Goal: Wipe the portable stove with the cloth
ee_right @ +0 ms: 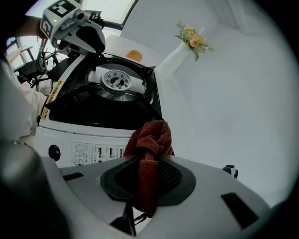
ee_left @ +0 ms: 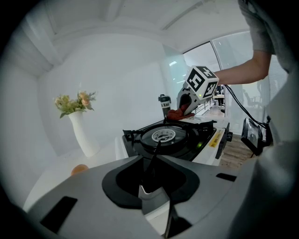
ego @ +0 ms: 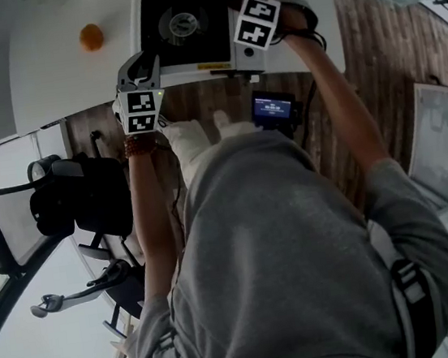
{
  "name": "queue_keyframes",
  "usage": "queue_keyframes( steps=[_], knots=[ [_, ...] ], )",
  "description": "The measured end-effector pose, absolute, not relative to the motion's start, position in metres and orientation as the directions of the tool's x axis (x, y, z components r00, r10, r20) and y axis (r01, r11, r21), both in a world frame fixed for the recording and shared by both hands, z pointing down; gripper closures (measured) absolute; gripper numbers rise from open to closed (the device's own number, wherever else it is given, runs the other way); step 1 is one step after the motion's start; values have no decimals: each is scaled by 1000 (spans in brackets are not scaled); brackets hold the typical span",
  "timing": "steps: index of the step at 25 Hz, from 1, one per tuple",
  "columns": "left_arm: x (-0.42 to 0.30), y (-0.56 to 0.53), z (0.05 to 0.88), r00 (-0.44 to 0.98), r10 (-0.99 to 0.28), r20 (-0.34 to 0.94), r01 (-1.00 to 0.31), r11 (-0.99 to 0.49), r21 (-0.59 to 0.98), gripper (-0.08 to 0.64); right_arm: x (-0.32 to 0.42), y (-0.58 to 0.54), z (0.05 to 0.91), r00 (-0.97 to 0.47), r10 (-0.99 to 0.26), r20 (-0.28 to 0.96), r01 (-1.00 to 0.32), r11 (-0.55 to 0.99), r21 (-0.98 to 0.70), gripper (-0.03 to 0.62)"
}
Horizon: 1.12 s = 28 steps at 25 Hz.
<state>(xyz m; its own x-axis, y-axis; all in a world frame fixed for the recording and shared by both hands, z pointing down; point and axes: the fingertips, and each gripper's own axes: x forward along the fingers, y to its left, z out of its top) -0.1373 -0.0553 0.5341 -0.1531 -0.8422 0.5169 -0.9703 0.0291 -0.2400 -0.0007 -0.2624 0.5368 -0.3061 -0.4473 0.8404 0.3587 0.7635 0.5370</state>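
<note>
The portable stove, white with a black top and a round burner, sits on the white table. My left gripper is at its front left corner. In the left gripper view its jaws are closed on the stove's white edge. My right gripper is at the stove's right side, shut on a bunched red cloth. The cloth lies against the stove's right end, by the white control panel. From the left gripper view the cloth shows under the right gripper.
An orange lies on the table left of the stove. A white vase of flowers stands behind it. A small dark cup stands past the stove. An office chair and a small screen are below the table's edge.
</note>
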Motion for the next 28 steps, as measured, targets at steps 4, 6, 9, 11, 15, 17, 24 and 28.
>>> queue_keyframes(
  steps=[4,6,9,11,15,17,24,28],
  knots=[
    [-136,-57,534,-151,-842,519,-972,30,-235,454,-3,-251,536,-339,-441,831,355,758,547,511],
    [-137,-56,533,-152,-842,518,-971,31,-236,453,-5,-243,535,-349,-439,828,368,748,552,512],
    [-138,-56,533,-152,-841,519,-972,31,-235,453,-9,-233,535,-355,-436,827,401,728,556,512],
    [-138,-56,533,-152,-841,520,-972,31,-234,453,-11,-226,535,-359,-429,829,419,720,554,512],
    [-138,-56,534,-155,-839,521,-972,34,-233,453,-16,-209,538,-385,-402,831,430,718,547,512],
    [-138,-57,535,-155,-840,520,-972,35,-233,451,-16,-206,539,-391,-407,826,427,715,554,512],
    [-139,-55,535,-158,-840,519,-972,39,-233,449,-12,-191,538,-432,-368,824,429,719,546,512],
    [-140,-56,536,-157,-840,519,-972,39,-232,449,-10,-183,539,-448,-345,825,440,717,540,512]
  ],
)
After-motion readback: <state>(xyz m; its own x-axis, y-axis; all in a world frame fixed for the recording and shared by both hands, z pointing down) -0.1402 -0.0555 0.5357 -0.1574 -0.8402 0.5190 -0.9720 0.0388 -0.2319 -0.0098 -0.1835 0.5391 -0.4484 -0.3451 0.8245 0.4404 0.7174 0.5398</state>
